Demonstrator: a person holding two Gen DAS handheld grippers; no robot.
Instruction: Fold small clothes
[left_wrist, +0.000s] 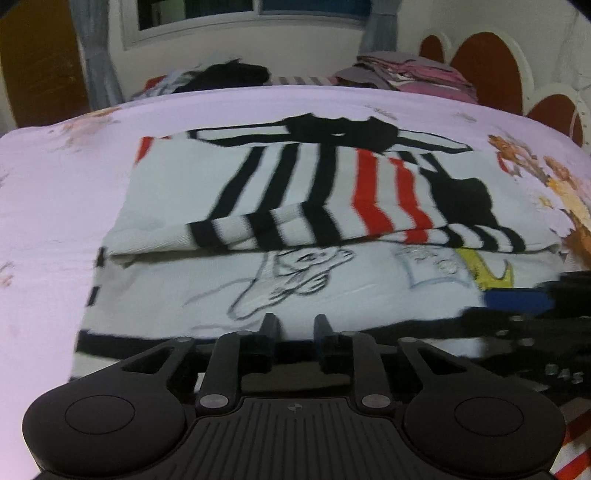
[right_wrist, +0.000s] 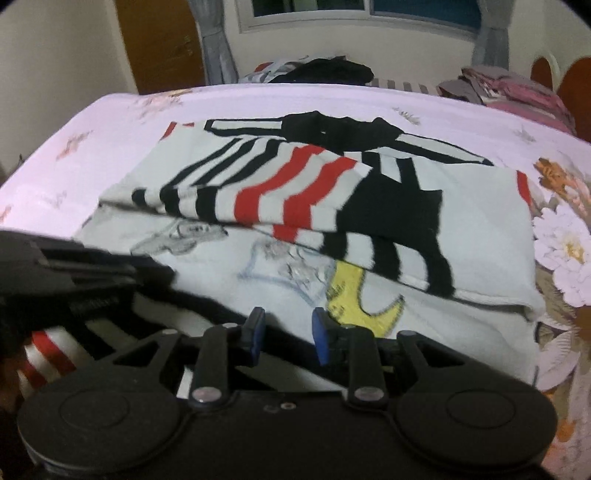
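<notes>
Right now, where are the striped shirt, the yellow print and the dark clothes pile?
striped shirt (left_wrist: 373, 192): left wrist view, red stripes.
yellow print (right_wrist: 349, 291): right wrist view, its middle.
dark clothes pile (right_wrist: 332, 70): right wrist view, black top.

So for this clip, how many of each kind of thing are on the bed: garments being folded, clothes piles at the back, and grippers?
Striped shirt being folded: 1
Dark clothes pile at the back: 1
Pink and grey clothes pile at the back: 1
Grippers: 2, left gripper and right gripper, jaws open
Total: 5

The striped shirt (left_wrist: 295, 192) is soft matt knit cloth on a smooth floral cotton bedsheet (left_wrist: 55, 192), while the left gripper (left_wrist: 295, 328) is matt black plastic with shiny metal rivets.
</notes>
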